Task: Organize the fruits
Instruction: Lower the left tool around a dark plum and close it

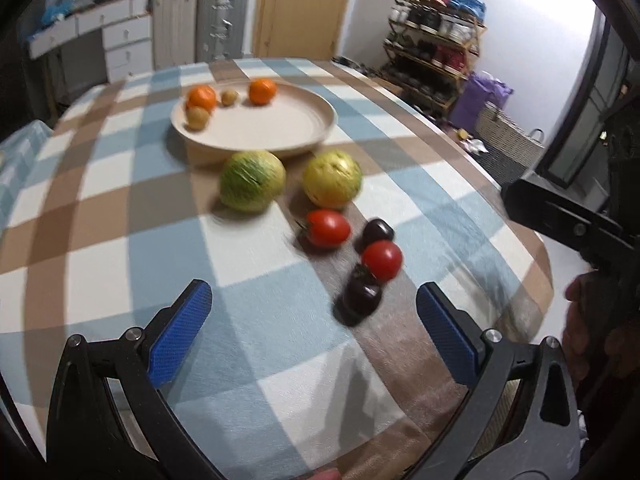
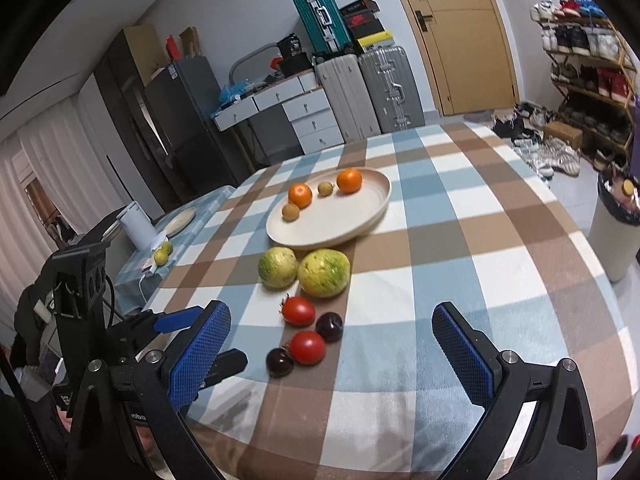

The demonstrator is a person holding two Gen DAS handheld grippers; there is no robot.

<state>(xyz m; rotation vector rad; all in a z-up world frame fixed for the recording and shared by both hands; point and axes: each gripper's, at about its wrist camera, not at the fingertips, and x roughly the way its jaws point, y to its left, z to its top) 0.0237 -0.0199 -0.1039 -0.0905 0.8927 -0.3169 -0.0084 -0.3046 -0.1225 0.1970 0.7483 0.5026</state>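
1. The left gripper (image 1: 314,320) and right gripper (image 2: 332,344) are both spread wide and carry nothing.
2. Two oranges and two small fruits already lie in the plate (image 2: 376,204); two melons, two tomatoes and two plums wait nearer.
3. I judge the near plum (image 1: 359,295) comes next: lower, straddle, squeeze gently.

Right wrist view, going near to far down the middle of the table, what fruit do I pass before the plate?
Dark purple plum → round red tomato → second dark plum → stemmed red tomato → yellow-green melon → beige round plate.
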